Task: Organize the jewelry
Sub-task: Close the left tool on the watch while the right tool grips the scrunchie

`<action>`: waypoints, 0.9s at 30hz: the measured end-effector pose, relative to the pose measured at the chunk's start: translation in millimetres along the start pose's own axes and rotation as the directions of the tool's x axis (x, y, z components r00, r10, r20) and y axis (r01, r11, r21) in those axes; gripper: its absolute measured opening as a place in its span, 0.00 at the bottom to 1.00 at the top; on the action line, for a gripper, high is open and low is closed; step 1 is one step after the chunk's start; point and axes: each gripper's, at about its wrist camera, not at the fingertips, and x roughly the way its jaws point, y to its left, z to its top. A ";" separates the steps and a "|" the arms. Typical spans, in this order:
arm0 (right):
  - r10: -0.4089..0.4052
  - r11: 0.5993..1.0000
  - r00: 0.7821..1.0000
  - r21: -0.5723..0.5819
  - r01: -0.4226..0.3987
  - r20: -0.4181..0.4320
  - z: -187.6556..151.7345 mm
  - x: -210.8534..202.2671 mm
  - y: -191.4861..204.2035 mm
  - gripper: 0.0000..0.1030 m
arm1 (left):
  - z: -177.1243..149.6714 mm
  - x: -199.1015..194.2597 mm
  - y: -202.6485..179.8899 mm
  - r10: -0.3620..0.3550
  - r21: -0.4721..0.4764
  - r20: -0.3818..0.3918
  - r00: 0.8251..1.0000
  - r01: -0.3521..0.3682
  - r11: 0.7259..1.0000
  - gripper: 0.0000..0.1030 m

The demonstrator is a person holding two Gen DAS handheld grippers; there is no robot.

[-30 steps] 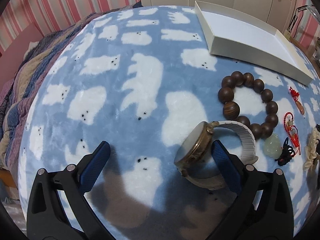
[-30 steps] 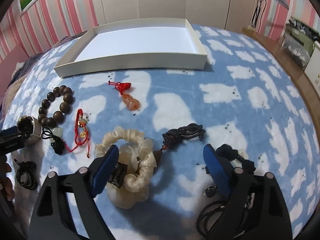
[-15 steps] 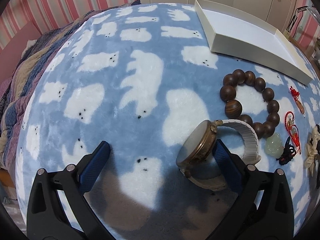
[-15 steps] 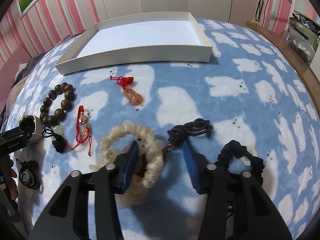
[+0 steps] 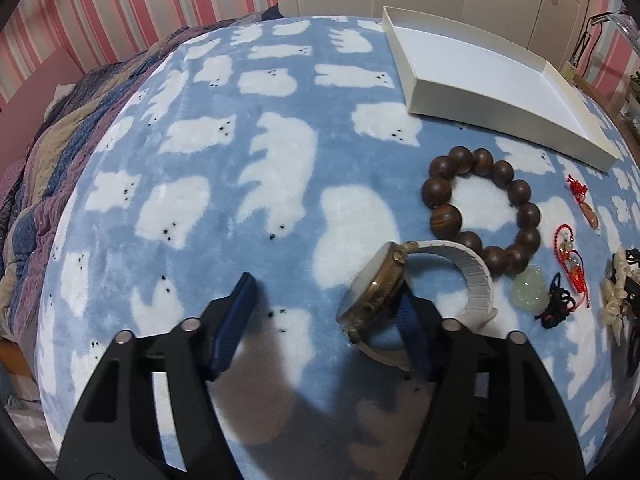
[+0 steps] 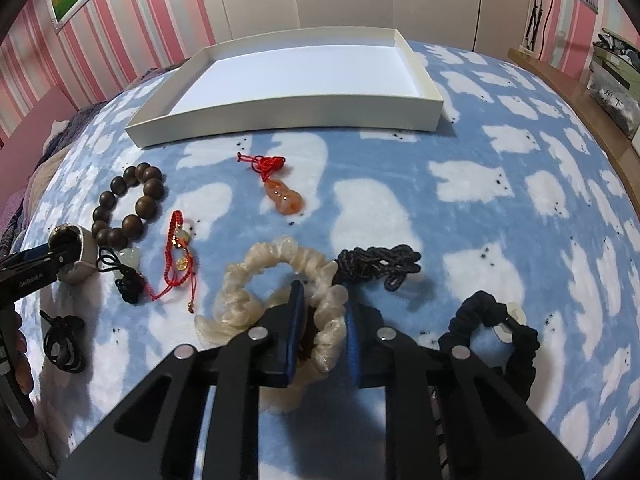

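My right gripper (image 6: 322, 322) is shut on the near side of a cream ruffled bracelet (image 6: 256, 276) that lies on the blue blanket. My left gripper (image 5: 324, 312) is open; its right finger reaches inside the white band of a gold-cased watch (image 5: 376, 284), which also shows in the right wrist view (image 6: 78, 252). An empty white tray (image 6: 296, 116) stands at the back and shows in the left wrist view (image 5: 492, 108). A brown bead bracelet (image 5: 480, 208) lies just beyond the watch.
On the blanket lie a red-corded orange pendant (image 6: 280, 196), a red cord bracelet (image 6: 180, 256), a pale jade pendant (image 6: 128, 258), a black cord necklace (image 6: 380, 264), a black scrunchie (image 6: 496, 320) and black hair ties (image 6: 64, 344). A wooden ledge (image 6: 576, 92) runs along the right.
My right gripper moved forward and closed from wide open onto the cream bracelet. My left gripper narrowed somewhat, its right finger staying inside the watch band.
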 end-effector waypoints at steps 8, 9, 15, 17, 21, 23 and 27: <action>0.018 1.000 1.000 0.000 -0.018 0.000 2.2 1.2 -4.1 0.16 | 0.9 -9.0 -16.7 -0.017 0.032 -0.011 1.000 0.017 0.999 0.33; 0.021 1.000 1.000 0.001 -0.021 0.001 2.3 1.1 -4.6 0.15 | 1.5 -6.3 -19.8 -0.020 0.032 -0.012 1.000 0.020 0.999 0.32; 0.038 0.999 0.999 0.004 -0.038 -0.008 4.1 0.5 -6.3 0.12 | 2.0 -14.5 -31.0 -0.031 0.026 -0.022 0.999 0.031 0.999 0.22; 0.053 0.998 0.998 0.014 -0.053 -0.016 5.7 -1.0 -8.7 0.12 | 2.1 -16.6 -32.6 -0.032 0.019 -0.025 0.999 0.033 0.999 0.21; 0.056 0.998 0.998 0.015 -0.056 -0.019 9.1 -5.8 -13.5 0.12 | 0.0 -15.2 -31.7 -0.043 0.005 -0.023 0.999 0.043 0.999 0.20; 0.067 0.997 0.998 0.024 -0.066 -0.019 9.2 -7.6 -17.1 0.12 | -0.5 -20.3 -32.9 -0.044 0.003 -0.015 0.999 0.044 0.999 0.18; 0.088 0.996 0.996 0.023 -0.088 0.002 11.3 -15.4 -19.6 0.12 | 2.2 -32.6 -37.6 -0.042 0.006 0.009 0.999 0.042 0.999 0.17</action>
